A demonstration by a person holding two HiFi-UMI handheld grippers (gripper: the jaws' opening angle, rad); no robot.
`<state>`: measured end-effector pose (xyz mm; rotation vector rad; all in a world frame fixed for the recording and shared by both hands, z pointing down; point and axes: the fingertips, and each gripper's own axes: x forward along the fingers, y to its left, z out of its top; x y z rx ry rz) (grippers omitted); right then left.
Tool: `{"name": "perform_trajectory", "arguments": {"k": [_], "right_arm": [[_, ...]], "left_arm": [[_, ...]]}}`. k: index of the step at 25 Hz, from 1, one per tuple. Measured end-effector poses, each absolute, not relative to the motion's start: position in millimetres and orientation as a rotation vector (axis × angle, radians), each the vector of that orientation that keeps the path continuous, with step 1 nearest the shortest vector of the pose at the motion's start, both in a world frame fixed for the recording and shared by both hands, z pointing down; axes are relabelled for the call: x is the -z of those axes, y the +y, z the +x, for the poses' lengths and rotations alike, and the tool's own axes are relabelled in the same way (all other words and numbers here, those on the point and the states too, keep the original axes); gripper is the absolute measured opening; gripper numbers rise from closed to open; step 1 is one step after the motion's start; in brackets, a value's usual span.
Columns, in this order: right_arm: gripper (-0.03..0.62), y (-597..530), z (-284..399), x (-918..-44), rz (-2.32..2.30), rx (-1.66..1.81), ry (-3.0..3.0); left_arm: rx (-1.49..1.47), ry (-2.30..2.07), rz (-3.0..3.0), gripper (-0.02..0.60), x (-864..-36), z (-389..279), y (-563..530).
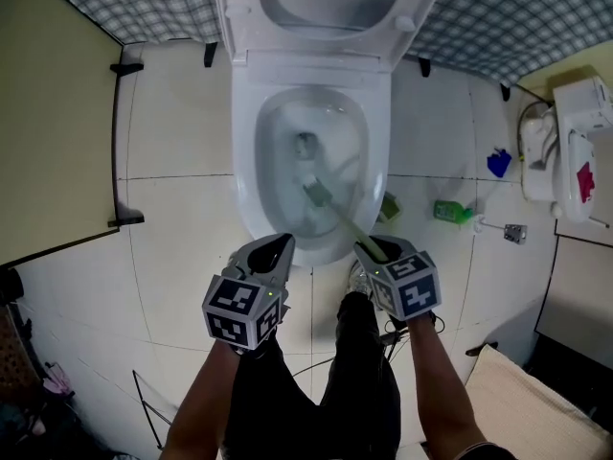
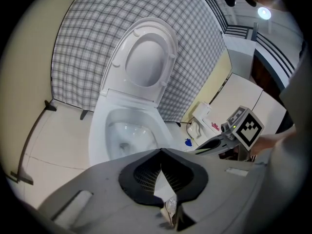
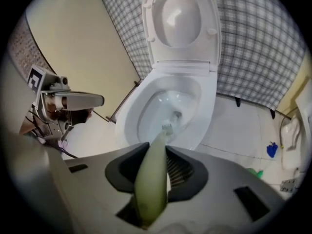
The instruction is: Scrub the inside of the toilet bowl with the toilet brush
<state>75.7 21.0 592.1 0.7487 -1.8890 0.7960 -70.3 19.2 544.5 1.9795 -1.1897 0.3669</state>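
Note:
The white toilet (image 1: 247,195) stands with lid and seat raised (image 1: 326,8). The toilet brush's pale green handle (image 1: 347,226) slants from my right gripper (image 1: 375,248) into the bowl. Its head (image 1: 315,194) is low inside, near the drain. In the right gripper view the right gripper (image 3: 154,148) is shut on the handle (image 3: 151,184), and the brush head (image 3: 167,127) is over the bowl's water. My left gripper (image 1: 275,251) hovers by the bowl's front rim with its jaws together. In its own view, the left gripper (image 2: 161,153) shows only a thin pale sliver between the pads.
On the tiles right of the toilet lie a green object (image 1: 452,211) and a blue one (image 1: 498,163), beside a white appliance (image 1: 565,142). A small green thing (image 1: 389,206) sits against the bowl's right side. A black-framed panel (image 1: 117,142) lines the left. The person's dark trouser legs (image 1: 354,381) are below.

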Motion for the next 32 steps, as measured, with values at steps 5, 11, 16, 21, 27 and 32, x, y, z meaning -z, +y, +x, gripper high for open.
{"name": "perform_trajectory", "arguments": {"k": [5,11,16,21,27,32], "right_arm": [[0.118,18.0,86.3,-548.1,0.863,-0.865,-2.068],[0.118,-10.1,120.1,-464.2,1.054,-0.897,-2.264],[0.118,-22.0,167.3,-413.8,1.229,-0.747,-2.269],[0.118,-16.2,223.5,-410.1,1.393,-0.707,-2.185],[0.118,4.0,279.1,-467.8,1.404,-0.719,-1.996],[0.118,21.0,304.4,-535.5,1.335,-0.820,-1.893]], "left_arm": [[-0.395,-1.184,2.010,0.006,-532.0,-59.4,13.8],[-0.407,-1.168,2.048,0.006,-523.7,-45.3,1.8],[-0.360,-1.130,2.132,0.005,-502.8,-15.7,-20.8],[-0.371,-1.051,2.184,0.005,-496.0,25.2,-25.5],[-0.440,-0.946,2.211,0.005,-511.3,71.2,-5.4],[-0.492,-0.909,2.185,0.005,-530.9,91.9,5.5]]}}
